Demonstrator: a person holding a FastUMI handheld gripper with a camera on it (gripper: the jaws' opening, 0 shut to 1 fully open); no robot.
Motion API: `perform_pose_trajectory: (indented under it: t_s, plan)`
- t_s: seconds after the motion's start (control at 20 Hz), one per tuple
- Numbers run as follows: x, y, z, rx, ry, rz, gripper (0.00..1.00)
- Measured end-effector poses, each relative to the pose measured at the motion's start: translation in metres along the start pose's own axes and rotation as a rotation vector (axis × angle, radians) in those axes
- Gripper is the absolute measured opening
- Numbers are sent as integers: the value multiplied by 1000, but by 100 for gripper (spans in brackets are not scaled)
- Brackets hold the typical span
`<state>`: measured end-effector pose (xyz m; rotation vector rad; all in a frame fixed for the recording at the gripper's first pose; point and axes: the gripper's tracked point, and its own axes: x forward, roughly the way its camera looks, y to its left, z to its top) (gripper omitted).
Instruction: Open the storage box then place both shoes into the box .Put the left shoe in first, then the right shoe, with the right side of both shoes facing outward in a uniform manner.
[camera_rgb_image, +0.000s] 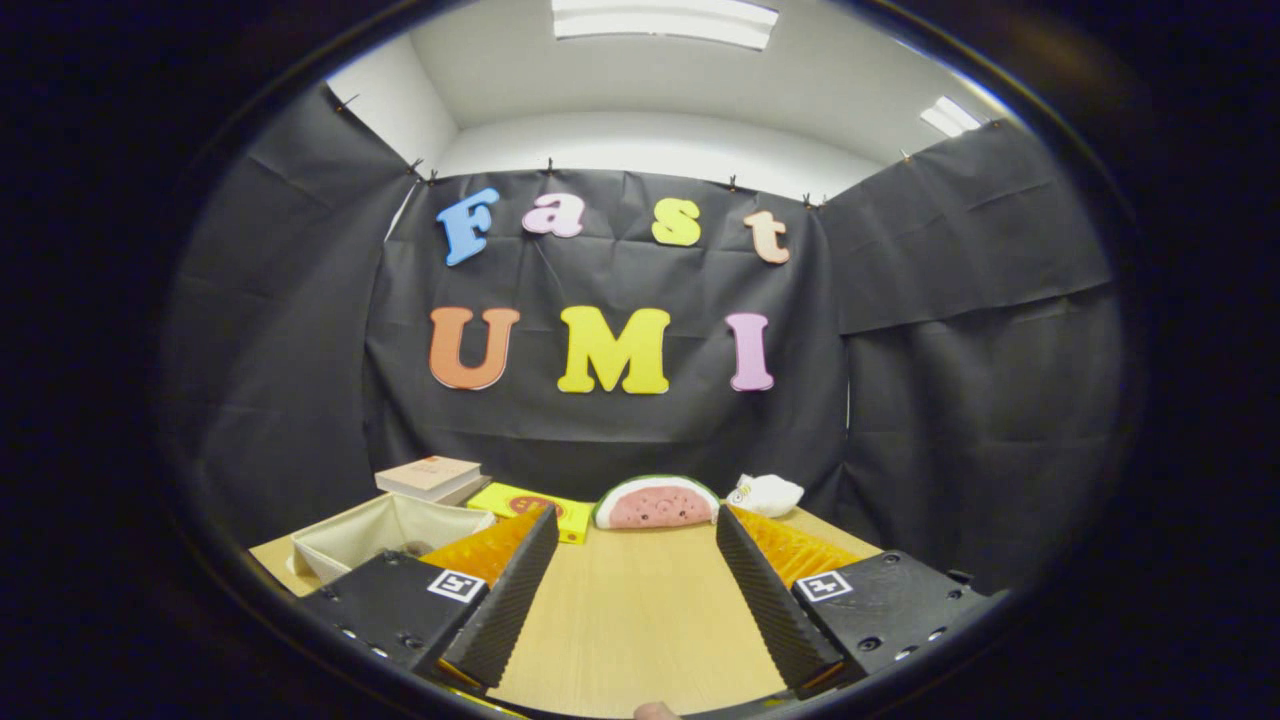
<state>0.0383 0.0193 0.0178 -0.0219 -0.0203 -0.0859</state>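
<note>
Black cloth walls close off the booth on three sides, with a white ceiling and lit panels above, and a pale wooden counter (640, 620) runs forward from the camera to the back wall. Over that counter the tool (638, 525) hovers with its two fingers spread wide apart, nothing between them but bare wood. Beyond the fingertips, against the back cloth, lies a watermelon-slice toy (655, 503) (pink face, green rind, standing on its flat edge). Just to the right of it rests a small white soft item (765, 494), too small to make out further. On the other side of the slice a flat yellow card (520, 503) lies on the counter, partly hidden behind the left finger. Farther left sits an open beige fabric storage box (385, 535), its lid-less top facing up, with something dark showing low inside it; what that is I cannot tell. Behind the box, a closed book (430, 477) rests near the wall.
</note>
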Motion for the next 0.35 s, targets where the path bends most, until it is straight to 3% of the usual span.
perform_pose_trajectory:
  t_s: [0.35]
  plan:
    - [3,-8,-14,-8,20,-10,97]
